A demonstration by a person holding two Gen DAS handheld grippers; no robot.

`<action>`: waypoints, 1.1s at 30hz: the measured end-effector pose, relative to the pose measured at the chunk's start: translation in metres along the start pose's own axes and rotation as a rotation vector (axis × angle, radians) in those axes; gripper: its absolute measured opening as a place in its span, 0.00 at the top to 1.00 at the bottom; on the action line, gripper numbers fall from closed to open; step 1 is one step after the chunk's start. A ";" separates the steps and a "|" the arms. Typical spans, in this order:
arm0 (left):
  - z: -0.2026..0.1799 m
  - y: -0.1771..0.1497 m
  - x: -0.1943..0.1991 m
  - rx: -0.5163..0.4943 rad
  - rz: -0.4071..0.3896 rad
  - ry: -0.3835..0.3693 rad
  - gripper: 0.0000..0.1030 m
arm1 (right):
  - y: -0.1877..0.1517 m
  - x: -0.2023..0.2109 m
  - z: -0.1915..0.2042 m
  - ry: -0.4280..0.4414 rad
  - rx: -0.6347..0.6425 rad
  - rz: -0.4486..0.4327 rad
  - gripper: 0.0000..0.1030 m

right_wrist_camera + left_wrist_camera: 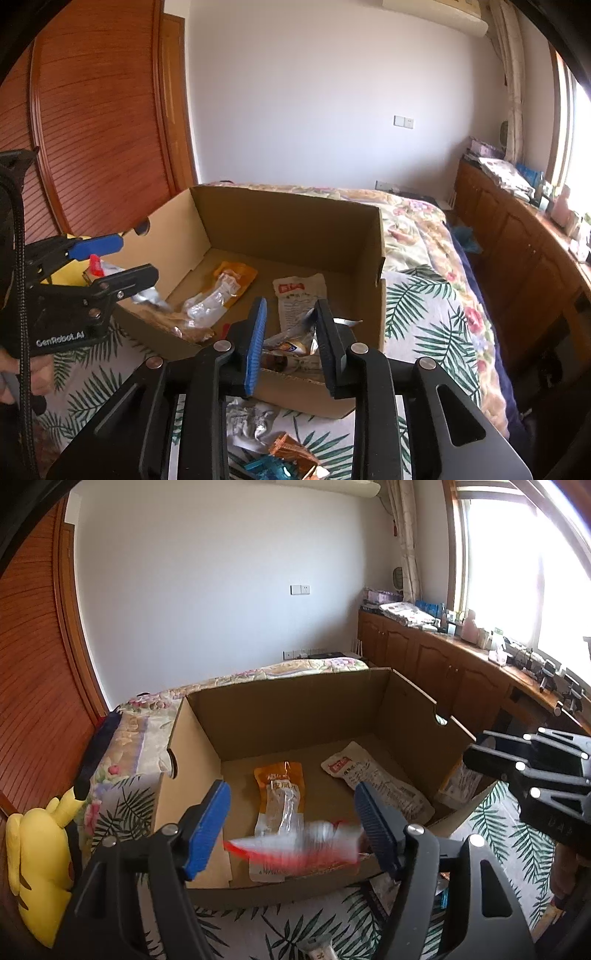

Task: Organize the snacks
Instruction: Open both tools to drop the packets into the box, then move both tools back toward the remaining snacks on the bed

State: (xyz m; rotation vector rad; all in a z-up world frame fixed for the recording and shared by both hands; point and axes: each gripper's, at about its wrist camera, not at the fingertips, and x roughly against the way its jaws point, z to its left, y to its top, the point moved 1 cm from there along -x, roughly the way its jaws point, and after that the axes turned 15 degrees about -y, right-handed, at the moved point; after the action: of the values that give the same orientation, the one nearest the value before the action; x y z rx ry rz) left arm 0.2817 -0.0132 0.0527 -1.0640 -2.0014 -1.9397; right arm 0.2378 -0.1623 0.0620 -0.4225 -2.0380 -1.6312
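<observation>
Both hand-held grippers (291, 827) (290, 332) tilt over box (288, 705).

Yellow plush toy (38, 867) sitting at the bed's left edge against the slatted wooden wardrobe doors (92, 122). Leaf-print sheet (424, 306) covering the near part of the bed, floral quilt (410, 218) lying beyond it. Wooden cabinets (436, 661) running along the window wall, top cluttered with small items too small to tell. Sunlight blowing out the window (517, 554). Curtain (406, 535) hanging in the corner. White wall switch (300, 589) sitting on the far wall.
</observation>
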 end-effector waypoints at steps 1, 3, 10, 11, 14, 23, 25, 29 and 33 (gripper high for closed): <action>0.000 0.001 0.001 0.003 -0.004 -0.002 0.30 | 0.000 0.000 0.000 0.000 0.003 0.001 0.75; 0.001 0.002 0.001 0.008 -0.008 -0.008 0.28 | 0.001 0.000 0.000 0.000 0.010 0.002 0.67; -0.005 -0.002 0.006 0.003 -0.011 -0.023 0.27 | -0.001 0.005 -0.003 0.014 -0.011 -0.013 0.55; -0.006 -0.003 0.009 0.001 -0.013 -0.027 0.27 | -0.002 0.007 -0.004 0.020 -0.013 -0.016 0.55; -0.009 -0.009 0.018 -0.005 -0.020 -0.043 0.27 | -0.006 0.018 -0.007 0.044 -0.023 -0.033 0.55; -0.022 -0.026 0.043 -0.051 -0.012 -0.077 0.27 | -0.020 0.047 -0.007 0.093 -0.002 -0.066 0.55; -0.023 -0.030 0.048 -0.054 -0.010 -0.086 0.27 | -0.027 0.053 -0.008 0.104 0.003 -0.069 0.55; -0.025 -0.044 0.055 -0.058 -0.002 -0.104 0.27 | -0.044 0.061 -0.008 0.120 0.026 -0.062 0.55; -0.029 -0.058 0.059 -0.062 0.006 -0.121 0.27 | -0.062 0.064 -0.007 0.133 0.039 -0.049 0.56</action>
State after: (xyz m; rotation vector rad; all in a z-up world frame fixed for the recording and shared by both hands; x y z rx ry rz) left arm 0.1945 -0.0125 0.0431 -1.2283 -2.0074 -1.9910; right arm 0.1530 -0.1878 0.0481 -0.2453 -1.9919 -1.6008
